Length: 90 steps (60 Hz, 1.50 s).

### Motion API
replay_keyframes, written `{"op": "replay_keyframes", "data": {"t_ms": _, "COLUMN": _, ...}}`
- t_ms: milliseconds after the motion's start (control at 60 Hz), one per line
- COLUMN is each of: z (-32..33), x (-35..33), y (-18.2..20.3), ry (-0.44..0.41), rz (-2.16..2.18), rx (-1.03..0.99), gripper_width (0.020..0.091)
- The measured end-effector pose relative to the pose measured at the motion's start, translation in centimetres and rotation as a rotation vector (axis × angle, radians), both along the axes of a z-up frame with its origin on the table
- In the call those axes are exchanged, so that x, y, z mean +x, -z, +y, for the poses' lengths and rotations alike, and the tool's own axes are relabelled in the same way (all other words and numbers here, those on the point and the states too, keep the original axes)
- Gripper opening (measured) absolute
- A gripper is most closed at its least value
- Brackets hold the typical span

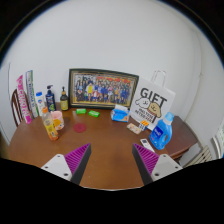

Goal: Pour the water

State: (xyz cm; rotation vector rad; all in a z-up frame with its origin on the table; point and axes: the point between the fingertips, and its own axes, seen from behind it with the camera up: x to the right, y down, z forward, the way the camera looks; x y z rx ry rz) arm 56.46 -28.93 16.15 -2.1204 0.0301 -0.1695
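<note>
You are looking across a brown wooden table [100,145] that fills most of the view, and nothing on it suggests the pouring has begun.

Against the far wall leans a wide framed group photograph [103,89], and to its right stands a white card printed with the word GIFT [155,103]. These are only backdrop.

On the right, near the table's edge and beyond your right finger, stands a translucent blue plastic bottle [164,131]. It is the likeliest water source (I cannot tell how full it is). Beside it, nearer the middle, sits a small light-blue cup-like container [120,114], which could serve as the receiver, though that is a guess.

On the left is a cluster of upright bottles [49,102], with a clear tumbler holding something yellowish [51,128] and a pink cup [58,119] in front of them. Small green blocks [88,113] lie ahead of the photograph.

Your hand-held gripper [112,160] is spread wide and holds nothing. Its magenta pads [78,158] sit well apart over bare table, short of every object.

So the whole task is left: reach a vessel, grasp it, carry it over a receiver, and tilt. The blue bottle stands upright and untouched.
</note>
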Motion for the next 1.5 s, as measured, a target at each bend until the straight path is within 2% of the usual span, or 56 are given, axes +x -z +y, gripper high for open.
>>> {"op": "replay_keyframes", "data": {"t_ms": 283, "z": 2.3, "x": -6.9, "y": 2.9, "ry": -0.057, "rz": 0.015, "rx": -0.044, "gripper_width": 0.0856}}
{"op": "replay_keyframes", "data": {"t_ms": 650, "z": 9.3, "x": -26.0, "y": 7.3, "ry": -0.197, "rz": 0.122, "rx": 0.040, "gripper_width": 0.0856}}
{"op": "replay_keyframes", "data": {"t_ms": 850, "z": 15.9, "x": -31.2, "y": 9.7, "ry": -0.206, "rz": 0.140, "rx": 0.111, "gripper_width": 0.0857}}
{"op": "replay_keyframes", "data": {"t_ms": 1000, "z": 20.6, "x": -32.0, "y": 12.8, "ry": -0.183, "rz": 0.147, "rx": 0.127, "gripper_width": 0.0844}}
{"op": "replay_keyframes", "data": {"t_ms": 1050, "z": 21.6, "x": -32.1, "y": 13.9, "ry": -0.175, "rz": 0.159, "rx": 0.122, "gripper_width": 0.0799}}
{"op": "replay_keyframes", "data": {"t_ms": 1133, "z": 23.0, "x": -32.8, "y": 14.5, "ry": -0.200, "rz": 0.180, "rx": 0.148, "gripper_width": 0.0661}}
{"op": "replay_keyframes", "data": {"t_ms": 1167, "z": 23.3, "x": -33.0, "y": 14.7, "ry": -0.207, "rz": 0.173, "rx": 0.161, "gripper_width": 0.0580}}
{"op": "replay_keyframes", "data": {"t_ms": 1183, "z": 23.4, "x": -32.9, "y": 14.8, "ry": -0.205, "rz": 0.165, "rx": 0.163, "gripper_width": 0.0485}}
{"op": "replay_keyframes", "data": {"t_ms": 1200, "z": 23.5, "x": -32.8, "y": 14.8, "ry": -0.203, "rz": 0.158, "rx": 0.168, "gripper_width": 0.0454}}
{"op": "replay_keyframes", "data": {"t_ms": 1250, "z": 23.5, "x": -33.1, "y": 14.7, "ry": -0.213, "rz": 0.160, "rx": 0.181, "gripper_width": 0.0436}}
{"op": "replay_keyframes", "data": {"t_ms": 1267, "z": 23.6, "x": -33.2, "y": 14.7, "ry": -0.216, "rz": 0.155, "rx": 0.184, "gripper_width": 0.0403}}
{"op": "replay_keyframes", "data": {"t_ms": 1417, "z": 23.3, "x": -33.0, "y": 14.7, "ry": -0.222, "rz": 0.123, "rx": 0.170, "gripper_width": 0.0261}}
{"op": "replay_keyframes", "data": {"t_ms": 1500, "z": 22.9, "x": -33.6, "y": 14.2, "ry": -0.226, "rz": 0.139, "rx": 0.159, "gripper_width": 0.0259}}
